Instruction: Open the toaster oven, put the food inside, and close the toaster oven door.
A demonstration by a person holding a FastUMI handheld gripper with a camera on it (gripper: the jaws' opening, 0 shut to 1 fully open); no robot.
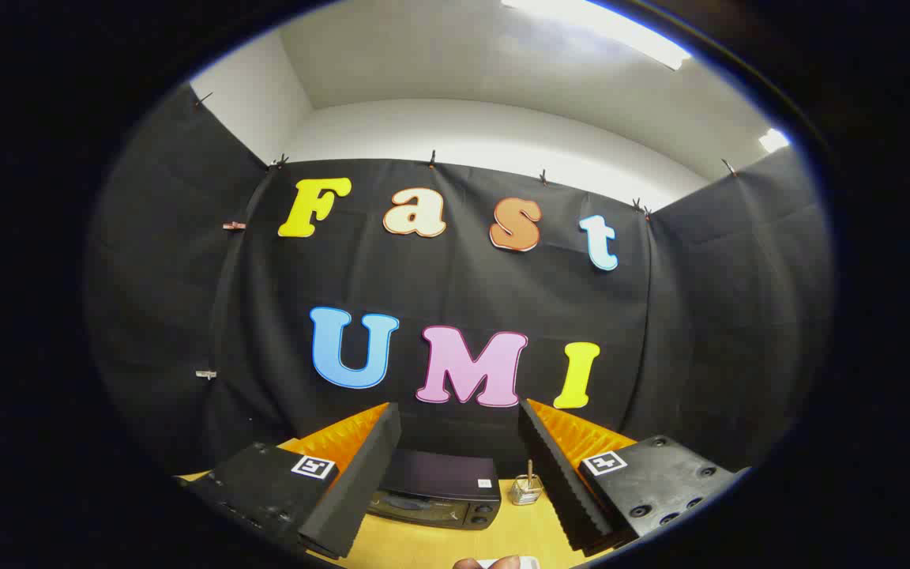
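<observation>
- The gripper (459, 474) was spread wide, holding nothing.
- The oven (438, 499) sat on the table (439, 549) between and beyond the fingers, its door apparently closed.
- The food could not be made out.
- Judged: every step remained.

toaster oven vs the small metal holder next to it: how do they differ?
The toaster oven is dark, broad and boxy; the small wire holder is shiny, much smaller and see-through, with a stick standing upright in it. The oven shows between the open gripper's fingers; the holder stands beside it, close to one finger. The oven's door looks shut; the holder is open-topped. Both stand on the wooden table, beyond the fingertips.
</observation>
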